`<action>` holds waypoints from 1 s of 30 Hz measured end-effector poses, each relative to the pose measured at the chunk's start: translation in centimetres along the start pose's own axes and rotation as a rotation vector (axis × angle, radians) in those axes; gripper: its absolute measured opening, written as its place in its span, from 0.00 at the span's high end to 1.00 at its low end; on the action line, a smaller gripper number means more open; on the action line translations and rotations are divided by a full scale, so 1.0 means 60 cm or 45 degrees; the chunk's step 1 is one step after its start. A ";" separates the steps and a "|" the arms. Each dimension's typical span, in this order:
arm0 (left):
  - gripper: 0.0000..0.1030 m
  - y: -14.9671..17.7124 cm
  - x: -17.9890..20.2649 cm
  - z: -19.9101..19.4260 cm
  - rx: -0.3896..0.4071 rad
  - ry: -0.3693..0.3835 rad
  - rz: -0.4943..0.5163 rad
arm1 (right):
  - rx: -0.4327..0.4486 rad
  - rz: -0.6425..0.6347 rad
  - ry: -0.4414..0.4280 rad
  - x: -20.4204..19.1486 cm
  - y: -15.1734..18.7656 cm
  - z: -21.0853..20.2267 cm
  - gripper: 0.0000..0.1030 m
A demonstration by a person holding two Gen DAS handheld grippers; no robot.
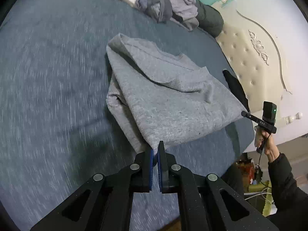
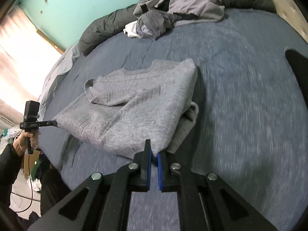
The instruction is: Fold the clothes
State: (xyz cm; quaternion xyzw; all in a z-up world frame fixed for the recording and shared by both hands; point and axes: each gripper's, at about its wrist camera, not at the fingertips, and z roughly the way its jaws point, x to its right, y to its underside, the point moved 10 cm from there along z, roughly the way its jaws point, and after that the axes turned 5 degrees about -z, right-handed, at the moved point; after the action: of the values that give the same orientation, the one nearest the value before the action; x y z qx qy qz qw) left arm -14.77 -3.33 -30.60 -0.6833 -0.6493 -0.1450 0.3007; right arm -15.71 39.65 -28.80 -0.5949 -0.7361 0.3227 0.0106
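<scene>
Blue pads of the left gripper (image 1: 156, 155) pinch one near corner of a grey sweater (image 1: 163, 96), and the jaws stand almost together with the cloth between them. Across from it the right gripper (image 2: 155, 155) is clenched in the same way on the other near corner. Each gripper also shows in the other one's view, small and far to the side, with a hand (image 1: 269, 144) around its handle.

Between the two corners the near hem is lifted and pulled tight, while the far part of the sweater, with the collar, rests on the blue bedsheet (image 1: 48, 96) toward the middle of the bed. Some folding already shows: one side seems turned in over the body, a sleeve crosses the front, and a thicker doubled layer sticks out below the lifted edge. I judge that the sweater is part way through its folding. The fold that would bring the hem toward the collar is not closed, because the hem hangs in the air.

At the far edge of the bed, near the headboard (image 1: 250, 57), lies a loose pile of clothes (image 1: 163, 2) in grey and white. None of it looks folded, so much of the task seems to remain.
</scene>
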 end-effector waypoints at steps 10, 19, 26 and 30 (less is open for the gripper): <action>0.95 0.062 -0.053 0.072 -0.111 -0.083 -0.104 | -0.081 0.014 0.016 0.018 0.086 0.050 0.91; 0.92 0.013 -0.076 0.042 -0.037 -0.208 -0.055 | 0.003 0.043 0.130 0.083 0.045 0.011 0.66; 0.82 -0.089 -0.093 0.030 0.096 -0.366 0.108 | 0.050 -0.034 0.201 0.084 -0.065 0.058 0.63; 0.82 -0.140 -0.094 0.055 0.111 -0.391 0.135 | 0.043 -0.082 0.221 0.080 -0.118 0.103 0.61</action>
State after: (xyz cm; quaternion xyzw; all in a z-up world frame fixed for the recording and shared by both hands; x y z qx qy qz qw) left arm -24.25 -6.07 -34.61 -0.7171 -0.6563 0.0054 0.2346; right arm -25.76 40.44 -32.00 -0.5966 -0.7455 0.2816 0.0947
